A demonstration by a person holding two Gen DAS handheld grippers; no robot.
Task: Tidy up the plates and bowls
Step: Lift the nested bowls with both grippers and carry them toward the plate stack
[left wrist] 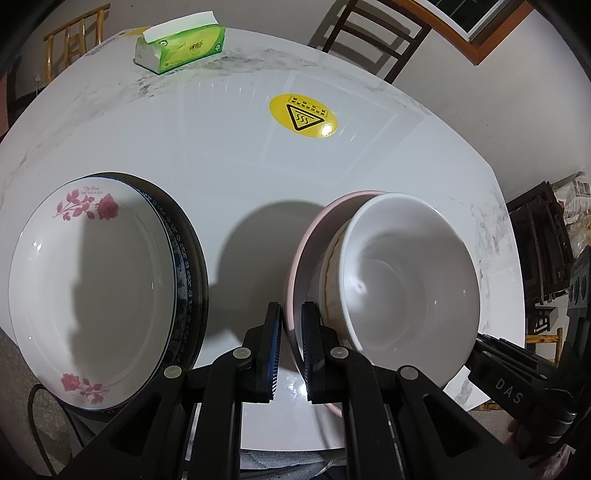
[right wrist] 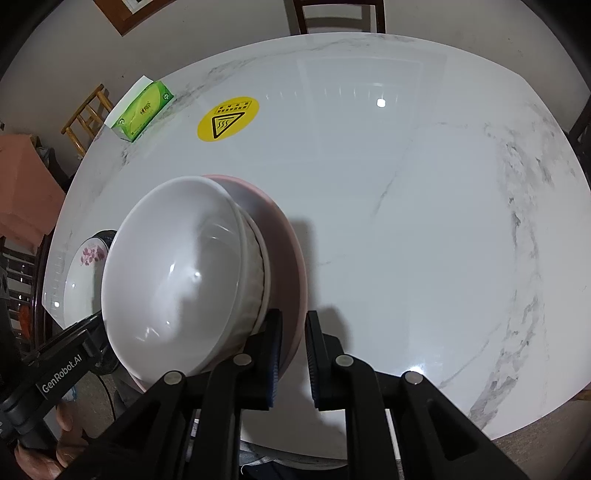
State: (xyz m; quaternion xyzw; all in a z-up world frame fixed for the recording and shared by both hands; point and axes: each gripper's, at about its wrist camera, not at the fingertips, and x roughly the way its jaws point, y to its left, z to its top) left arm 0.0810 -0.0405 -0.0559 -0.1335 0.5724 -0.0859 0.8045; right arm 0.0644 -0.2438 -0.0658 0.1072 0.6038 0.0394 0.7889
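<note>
A pink plate [left wrist: 306, 251] [right wrist: 284, 236] carries two nested bowls, a plain white bowl [left wrist: 406, 277] [right wrist: 177, 266] inside a patterned one [left wrist: 332, 280]. My left gripper [left wrist: 291, 308] is shut on the plate's near-left rim. On the opposite side, my right gripper [right wrist: 293, 315] is shut on the rim as well. To the left sits a white rose-printed plate [left wrist: 96, 284] [right wrist: 88, 258], stacked on a dark blue-patterned plate [left wrist: 184, 266]. Whether the pink plate rests on the table or hangs just above it I cannot tell.
The round white marble table [left wrist: 221, 147] bears a yellow heat-warning sticker [left wrist: 303, 114] [right wrist: 227, 118] in the middle and a green tissue box [left wrist: 181, 44] [right wrist: 142, 110] at the far edge. Wooden chairs [left wrist: 373, 33] stand around it.
</note>
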